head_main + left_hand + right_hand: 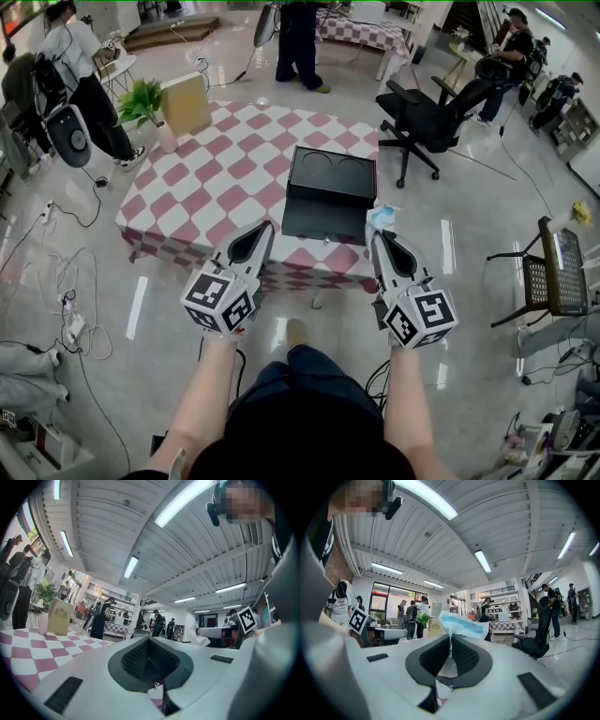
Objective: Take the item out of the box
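Checked table [216, 178]: left half lies bare, an open lane ahead of my left gripper [255, 236]. Black box [333, 173] blocks the near middle, just ahead of my right gripper [380, 234]. Plant [142, 98] and tan carton [185, 103] crowd the far left corner (well apart from the box). Office chair [427, 117] stands off the table's right side.

the left forearm [202, 394] and right forearm [409, 398] reach forward, side by side and well apart. the left gripper [262, 232] points level, its jaws closed together with nothing between them. the right gripper [379, 234] also points level, its jaws pinched on a thin blue-and-white packet [461, 624] that juts past the tips. both grippers' tips hang at the near edge of the table [216, 178].
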Tool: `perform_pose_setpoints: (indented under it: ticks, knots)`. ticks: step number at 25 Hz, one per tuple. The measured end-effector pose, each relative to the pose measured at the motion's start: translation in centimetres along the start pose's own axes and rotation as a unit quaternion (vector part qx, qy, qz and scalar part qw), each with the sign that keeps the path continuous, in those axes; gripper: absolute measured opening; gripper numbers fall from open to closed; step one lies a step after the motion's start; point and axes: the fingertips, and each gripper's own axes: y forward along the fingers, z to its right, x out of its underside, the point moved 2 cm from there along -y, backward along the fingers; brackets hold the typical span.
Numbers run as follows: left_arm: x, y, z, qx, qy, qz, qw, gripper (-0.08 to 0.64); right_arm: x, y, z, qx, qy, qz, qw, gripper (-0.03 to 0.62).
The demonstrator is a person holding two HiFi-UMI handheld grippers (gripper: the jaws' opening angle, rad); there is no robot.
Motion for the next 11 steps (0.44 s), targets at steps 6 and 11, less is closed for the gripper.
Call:
perform_pose_setpoints:
  ticks: [6, 11]
  knots:
    - [-0.09, -0.40, 0.02, 0.000, -0.002, 0.003, 1.0000, 0.000, -0.12, -0.26, -0.26, 0.003, -0.001, 0.002, 1.000, 0.017]
    - [-0.18, -0.74, -0.20, -0.002, -0.005, 0.005, 1.0000, 0.002, -0.27, -0.36, -0.52, 0.003, -0.004, 0.003, 1.000, 0.017]
